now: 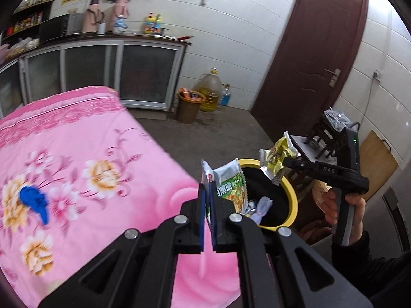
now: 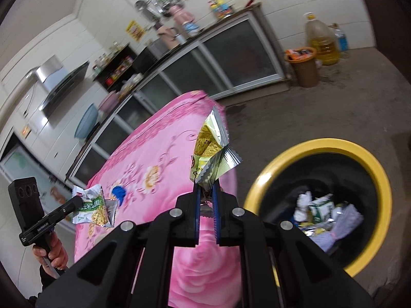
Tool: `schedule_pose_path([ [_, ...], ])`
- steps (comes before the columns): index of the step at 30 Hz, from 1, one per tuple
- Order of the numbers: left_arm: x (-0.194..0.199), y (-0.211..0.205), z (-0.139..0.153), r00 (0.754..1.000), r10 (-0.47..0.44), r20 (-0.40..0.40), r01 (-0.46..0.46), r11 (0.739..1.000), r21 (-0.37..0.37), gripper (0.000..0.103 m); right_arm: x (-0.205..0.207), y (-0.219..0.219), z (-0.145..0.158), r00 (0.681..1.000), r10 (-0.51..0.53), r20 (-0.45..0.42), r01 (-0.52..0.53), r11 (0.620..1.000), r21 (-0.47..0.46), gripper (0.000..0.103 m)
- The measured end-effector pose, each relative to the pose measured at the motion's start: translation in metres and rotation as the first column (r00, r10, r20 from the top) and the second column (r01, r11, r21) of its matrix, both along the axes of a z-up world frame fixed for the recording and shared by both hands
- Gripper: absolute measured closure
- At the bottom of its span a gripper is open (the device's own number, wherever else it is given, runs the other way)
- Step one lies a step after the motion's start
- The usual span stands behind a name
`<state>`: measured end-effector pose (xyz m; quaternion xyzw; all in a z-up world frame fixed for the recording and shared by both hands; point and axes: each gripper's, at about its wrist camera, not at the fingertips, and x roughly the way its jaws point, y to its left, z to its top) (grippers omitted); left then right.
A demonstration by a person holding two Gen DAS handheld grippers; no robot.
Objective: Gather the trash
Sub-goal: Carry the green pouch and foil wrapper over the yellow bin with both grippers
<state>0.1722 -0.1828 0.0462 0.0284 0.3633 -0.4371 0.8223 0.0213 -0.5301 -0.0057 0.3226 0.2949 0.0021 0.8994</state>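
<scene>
Nearby: blue scrap [image 1: 34,201], perhaps cloth | left fingers [image 1: 208,205] clamp green wrapper [image 1: 228,184] | right fingers [image 2: 206,202] clamp yellow wrapper [image 2: 209,154]

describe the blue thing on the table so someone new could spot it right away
Start at the table with the pink floral cloth, beside the yellow-rimmed bin. On top of the cloth, among the printed flowers, lies a small crumpled blue scrap. It is the only solid blue item there and the only loose thing lying on the cloth; the snack wrappers are held in the grippers.
</scene>
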Motion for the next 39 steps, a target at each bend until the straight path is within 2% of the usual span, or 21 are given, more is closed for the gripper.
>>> schedule_pose_path([
  [11, -0.012, -0.095, -0.019, 0.993, -0.114, 0.035, 0.113, 0.993, 0.040, 0.100, -0.035, -0.041, -0.032, 0.991, -0.126, -0.044, 0.126, 0.992, -0.002, 0.094],
  [15, -0.018, -0.121, -0.021, 0.989, -0.133, 0.069, 0.129, 0.990, 0.050, 0.100, -0.041, -0.048, -0.040, 0.985, -0.162, -0.063, 0.161, 0.987, -0.021, 0.094],
  [22, -0.017, -0.160, -0.031, 0.983, -0.171, 0.068, 0.167, 0.984, 0.059, 0.100, -0.043, -0.060, -0.063, 0.970, -0.210, -0.121, 0.209, 0.978, -0.023, 0.094],
  [29, 0.002, -0.199, -0.052, 0.985, -0.170, 0.010, 0.169, 0.983, 0.064, 0.100, -0.040, -0.060, -0.084, 0.962, -0.216, -0.168, 0.218, 0.976, -0.009, 0.094],
  [32, 0.012, -0.218, -0.059, 0.982, -0.182, -0.055, 0.184, 0.982, 0.038, 0.100, -0.040, -0.059, -0.094, 0.958, -0.213, -0.194, 0.218, 0.976, 0.004, 0.094],
  [39, 0.018, -0.249, -0.063, 0.974, -0.187, -0.125, 0.189, 0.982, 0.004, 0.100, -0.046, -0.061, -0.115, 0.940, -0.223, -0.258, 0.240, 0.970, 0.036, 0.094],
])
